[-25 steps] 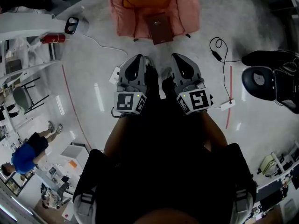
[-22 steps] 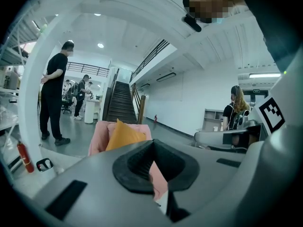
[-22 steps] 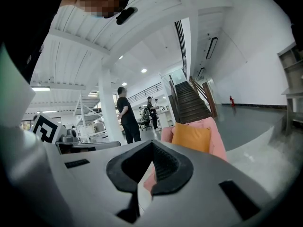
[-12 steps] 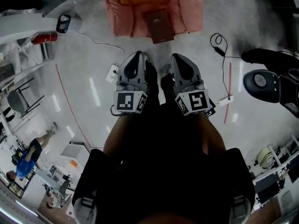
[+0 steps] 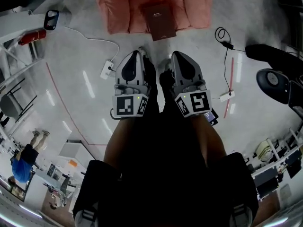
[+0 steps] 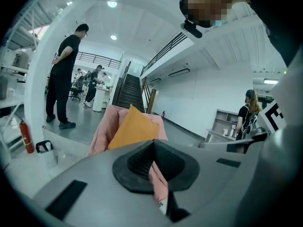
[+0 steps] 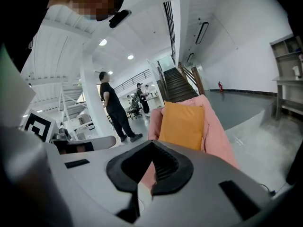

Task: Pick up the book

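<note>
A brown book (image 5: 160, 21) lies on the front of the seat of a pink armchair (image 5: 194, 8), at the top of the head view. My left gripper (image 5: 142, 56) and right gripper (image 5: 170, 58) are held side by side over the floor, short of the chair and pointing at it. Neither touches the book, and both are shut with nothing in them. In the left gripper view the gripper (image 6: 154, 144) faces the armchair's orange cushion (image 6: 132, 129). The right gripper (image 7: 152, 148) faces the same cushion (image 7: 182, 124). The book is hidden in both gripper views.
A white power strip (image 5: 108, 69) with its cable lies on the floor left of the grippers. A black cable (image 5: 223, 38) and red floor tape (image 5: 231, 86) lie to the right, near a black office chair (image 5: 277, 82). A person in black (image 6: 64, 74) stands beyond the armchair.
Both grippers have sunk a little and stayed side by side and shut. The armchair and book have slid toward the top edge of the head view and look slightly larger.
</note>
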`<action>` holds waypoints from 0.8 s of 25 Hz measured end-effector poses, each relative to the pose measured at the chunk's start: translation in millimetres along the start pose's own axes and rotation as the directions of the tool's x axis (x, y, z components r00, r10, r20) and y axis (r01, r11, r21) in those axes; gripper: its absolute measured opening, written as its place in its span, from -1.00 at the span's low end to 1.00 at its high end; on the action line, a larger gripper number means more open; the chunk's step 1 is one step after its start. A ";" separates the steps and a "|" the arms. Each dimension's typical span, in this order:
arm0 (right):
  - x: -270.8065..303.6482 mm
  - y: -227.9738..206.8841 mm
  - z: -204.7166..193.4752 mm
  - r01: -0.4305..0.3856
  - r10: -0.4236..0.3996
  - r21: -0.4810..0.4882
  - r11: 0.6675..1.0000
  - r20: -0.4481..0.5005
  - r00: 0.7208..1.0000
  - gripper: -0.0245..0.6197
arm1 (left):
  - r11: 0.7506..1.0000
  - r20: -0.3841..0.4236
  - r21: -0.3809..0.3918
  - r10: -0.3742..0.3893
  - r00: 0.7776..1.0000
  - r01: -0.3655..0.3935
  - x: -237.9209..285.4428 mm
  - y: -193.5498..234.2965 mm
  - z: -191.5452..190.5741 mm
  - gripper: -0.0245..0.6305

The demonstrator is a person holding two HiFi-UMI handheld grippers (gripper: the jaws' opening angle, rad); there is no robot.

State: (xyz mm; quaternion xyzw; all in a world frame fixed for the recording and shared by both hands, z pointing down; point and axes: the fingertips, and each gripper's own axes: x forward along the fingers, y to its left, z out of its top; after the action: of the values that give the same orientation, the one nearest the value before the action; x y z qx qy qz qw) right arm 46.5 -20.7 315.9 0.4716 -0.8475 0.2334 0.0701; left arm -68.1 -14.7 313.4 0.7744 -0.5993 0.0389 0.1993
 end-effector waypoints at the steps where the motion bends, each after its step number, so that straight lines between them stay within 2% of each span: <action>1: 5.4 -2.5 -5.4 0.004 -0.004 0.004 1.000 -0.008 1.000 -0.92 | 1.000 -0.003 -0.003 0.001 1.000 -0.001 3.7 3.4 -4.7 -0.90; 13: 61.9 -34.4 -72.6 0.041 -0.036 0.067 0.997 -0.083 0.996 -0.92 | 0.999 -0.033 -0.007 -0.035 0.999 0.035 47.4 24.9 -57.6 -0.90; 20: 81.9 -50.0 -107.0 0.065 -0.057 0.071 0.995 -0.109 0.992 -0.92 | 1.000 -0.025 -0.017 -0.005 1.000 0.004 69.8 43.1 -80.5 -0.90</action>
State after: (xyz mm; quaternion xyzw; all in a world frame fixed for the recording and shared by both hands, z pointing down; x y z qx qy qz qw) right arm 32.6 -56.5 454.4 0.4863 -0.8185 0.2875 0.1047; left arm -74.9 -58.6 419.4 0.7734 -0.5952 0.0431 0.2137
